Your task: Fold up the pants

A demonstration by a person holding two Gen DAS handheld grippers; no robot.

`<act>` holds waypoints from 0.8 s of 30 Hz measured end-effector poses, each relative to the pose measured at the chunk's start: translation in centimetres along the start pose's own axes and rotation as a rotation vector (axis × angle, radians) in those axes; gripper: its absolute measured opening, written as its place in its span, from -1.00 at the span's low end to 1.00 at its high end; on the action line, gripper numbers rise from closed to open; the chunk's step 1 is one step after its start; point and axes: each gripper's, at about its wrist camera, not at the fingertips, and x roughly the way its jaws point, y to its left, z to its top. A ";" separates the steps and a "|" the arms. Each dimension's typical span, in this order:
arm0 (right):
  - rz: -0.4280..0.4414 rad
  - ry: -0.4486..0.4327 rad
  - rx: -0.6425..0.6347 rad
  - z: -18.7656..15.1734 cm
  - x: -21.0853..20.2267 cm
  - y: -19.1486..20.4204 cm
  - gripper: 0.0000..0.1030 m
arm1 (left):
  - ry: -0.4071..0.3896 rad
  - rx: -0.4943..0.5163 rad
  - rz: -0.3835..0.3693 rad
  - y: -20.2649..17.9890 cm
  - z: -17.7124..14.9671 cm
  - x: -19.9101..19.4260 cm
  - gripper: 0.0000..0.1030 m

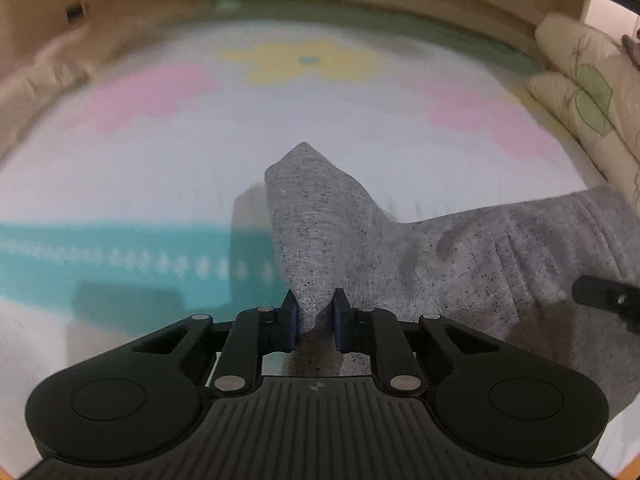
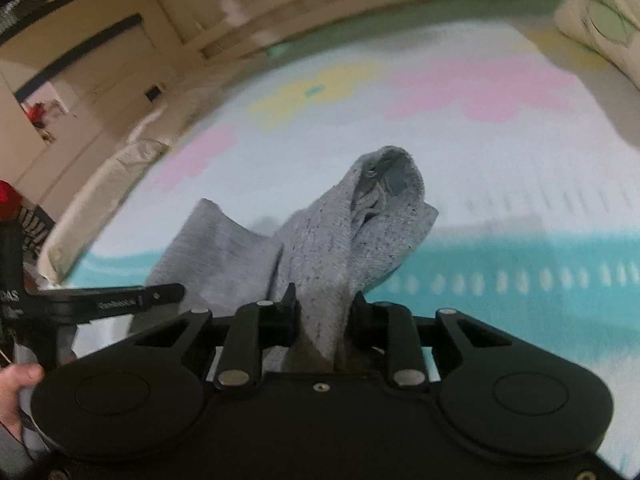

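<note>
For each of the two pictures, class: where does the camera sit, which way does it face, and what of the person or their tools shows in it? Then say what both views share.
Left wrist view: sits on the left gripper, looks forward and down along its fingers at the grey pants pinched between them; the other gripper's tip shows at right.
Right wrist view: sits on the right gripper, faces forward and down at a bunched fold of pants it grips; a hand shows at lower left.
Shared: the pants and the pastel blanket.
</note>
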 end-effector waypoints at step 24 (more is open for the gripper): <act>-0.210 0.018 -0.032 4.6 11.5 -2.2 0.18 | 0.055 0.028 0.236 3.5 5.0 6.3 -0.29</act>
